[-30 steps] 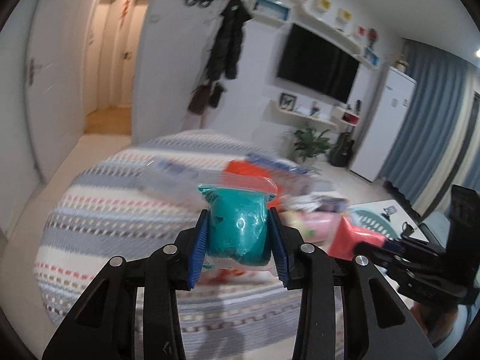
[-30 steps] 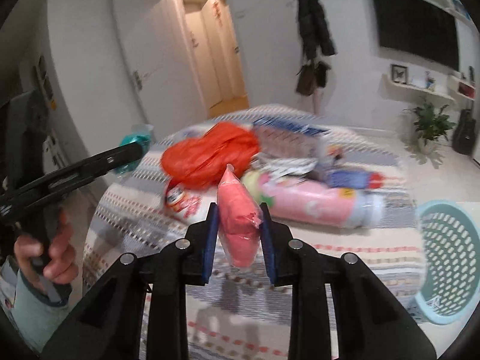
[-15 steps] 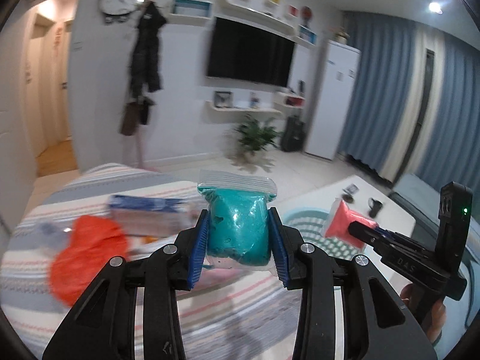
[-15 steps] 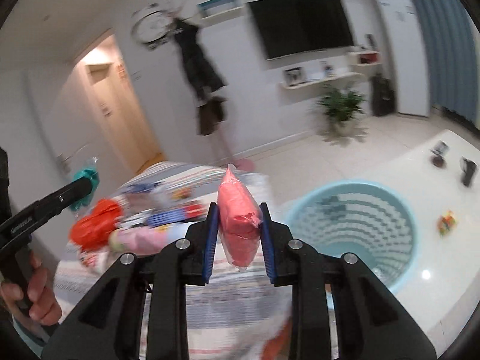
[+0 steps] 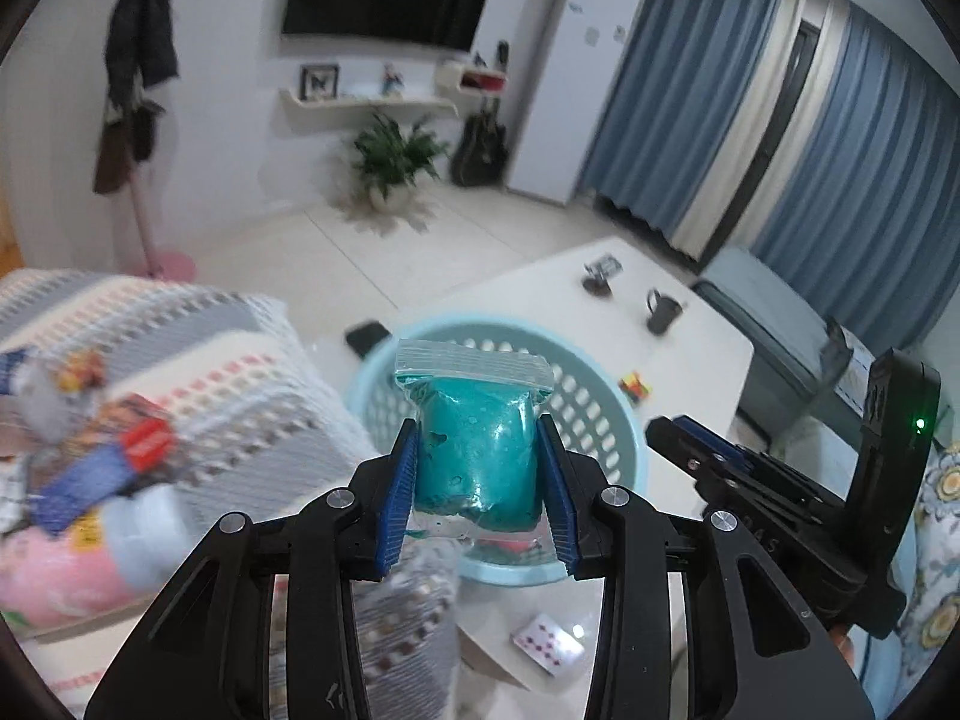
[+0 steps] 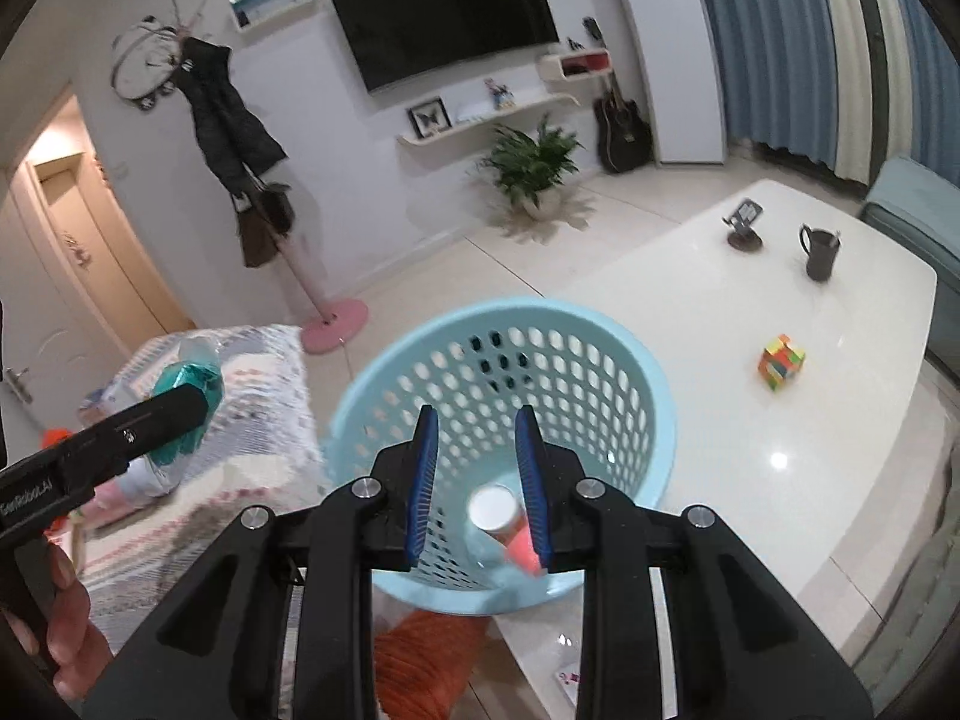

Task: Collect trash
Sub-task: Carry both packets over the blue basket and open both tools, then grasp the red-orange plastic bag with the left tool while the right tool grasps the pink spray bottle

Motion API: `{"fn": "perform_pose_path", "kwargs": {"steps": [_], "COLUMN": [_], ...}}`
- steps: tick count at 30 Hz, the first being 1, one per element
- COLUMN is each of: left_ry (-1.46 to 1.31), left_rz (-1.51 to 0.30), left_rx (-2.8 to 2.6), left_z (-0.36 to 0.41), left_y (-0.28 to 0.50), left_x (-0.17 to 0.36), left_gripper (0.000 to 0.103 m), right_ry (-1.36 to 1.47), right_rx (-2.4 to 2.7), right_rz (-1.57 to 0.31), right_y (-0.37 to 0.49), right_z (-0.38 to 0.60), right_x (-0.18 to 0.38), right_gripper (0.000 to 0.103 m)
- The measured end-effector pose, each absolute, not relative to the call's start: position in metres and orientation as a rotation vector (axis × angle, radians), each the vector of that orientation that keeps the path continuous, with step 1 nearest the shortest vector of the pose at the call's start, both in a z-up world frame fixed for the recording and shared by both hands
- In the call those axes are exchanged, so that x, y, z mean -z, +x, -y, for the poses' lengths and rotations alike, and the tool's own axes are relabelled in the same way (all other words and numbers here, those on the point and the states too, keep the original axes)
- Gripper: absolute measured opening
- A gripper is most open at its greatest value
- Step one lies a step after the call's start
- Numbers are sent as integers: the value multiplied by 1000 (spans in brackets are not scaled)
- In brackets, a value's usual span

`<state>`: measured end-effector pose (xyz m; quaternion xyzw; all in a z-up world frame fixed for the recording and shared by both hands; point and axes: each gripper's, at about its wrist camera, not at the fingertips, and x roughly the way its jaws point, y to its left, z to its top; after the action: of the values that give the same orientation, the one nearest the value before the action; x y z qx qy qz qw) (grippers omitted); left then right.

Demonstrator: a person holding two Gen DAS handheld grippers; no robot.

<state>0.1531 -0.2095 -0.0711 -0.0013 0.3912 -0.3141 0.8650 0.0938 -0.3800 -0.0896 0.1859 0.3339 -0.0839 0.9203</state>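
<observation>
A clear zip-top plastic bag of teal putty (image 5: 477, 456) is clamped between the blue pads of the left gripper (image 5: 478, 483) and is held in front of a pale blue perforated plastic basket (image 6: 636, 360). The right gripper (image 6: 477, 474) is spread apart above the basket's mouth, with nothing between its pads. Inside the basket, a pink bag with a white end (image 6: 504, 519) is seen near the bottom.

The basket is set on a glossy white table (image 6: 840, 420), on which a dark mug (image 6: 819, 252), a multicoloured puzzle cube (image 6: 780, 361) and a small phone stand (image 6: 744, 225) are also placed, well apart from the basket. Beside the basket, a striped knitted cover (image 5: 198, 372) is strewn with blurred wrappers (image 5: 102, 462). Beyond, a wall-mounted television (image 6: 444, 15), a potted plant (image 6: 534, 165), a guitar (image 6: 624, 120), a coat stand with a pink base (image 6: 333, 318) and blue curtains (image 5: 750, 90) are visible.
</observation>
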Motion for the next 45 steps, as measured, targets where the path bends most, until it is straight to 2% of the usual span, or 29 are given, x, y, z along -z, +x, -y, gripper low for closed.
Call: {"fn": "perform_pose_path", "kwargs": {"steps": [8,9,10,11,12,14,17,33,40,42,45], "left_ry": [11,17,26,27,18,0,-15,-85,-142,-143,-135], "left_rz": [-920,-930,-936,-939,-934,-934,-931,-771,-655,-636,-605], "left_rx": [689,690,685,671,661,667,667,619,475,418,285], "left_z": [235,237,239,240,240,237,227,153,72,47,-2], "left_y": [174,175,177,177,175,174,172,121,93,89,86], "left_x": [102,105,109,112,113,112,108,53,18,10,0], "left_gripper": [38,40,45,62,70,71,73,73,73,78,82], "right_ry": [397,399,404,413,421,421,430,301,239,218,178], "right_rx": [185,186,184,182,180,193,189,60,-36,-59,-95], "right_rz": [-747,-753,-761,-773,-783,-796,-798,-708,-679,-671,-662], "right_y": [104,105,106,107,108,107,106,100,101,103,107], "right_z": [389,390,393,394,396,396,395,328,280,264,241], "right_x": [109,111,113,115,118,121,121,68,48,43,35], "right_gripper": [24,24,24,26,26,29,42,43,45,51,52]}}
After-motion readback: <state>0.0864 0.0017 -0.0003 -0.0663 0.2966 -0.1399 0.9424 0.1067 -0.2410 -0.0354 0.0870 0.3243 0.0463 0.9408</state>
